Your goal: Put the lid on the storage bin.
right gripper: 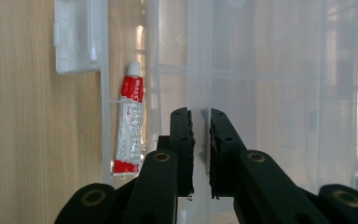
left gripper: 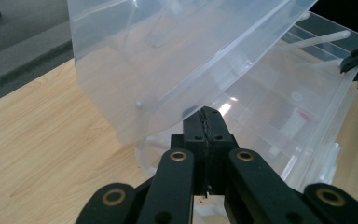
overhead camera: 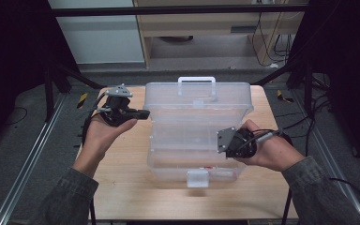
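On the light wooden surface, seen from the high view, stands a clear plastic organizer box with a white handle at its far side and a white latch at its near edge. Its lid is partly raised and tilts back. The left tool sits in the person's left hand just beside the box's left edge, level with the lid, its tips pointing toward the box. The right tool is held by the right hand over the right part of the box, against an inner tray.

In the left gripper view, the left tool has its jaws pressed together with nothing between them, the tips just under the slanted edge of the lid. Below the lid, the divided compartments of the box lie open, with a small red and white item in one of them, too blurred to name from here.

In the right gripper view, the right tool is clamped on a thin clear plastic wall of the tray, one jaw on each side of it. To the left, a red and white tube with a white cap lies in a narrow compartment, beside the latch.
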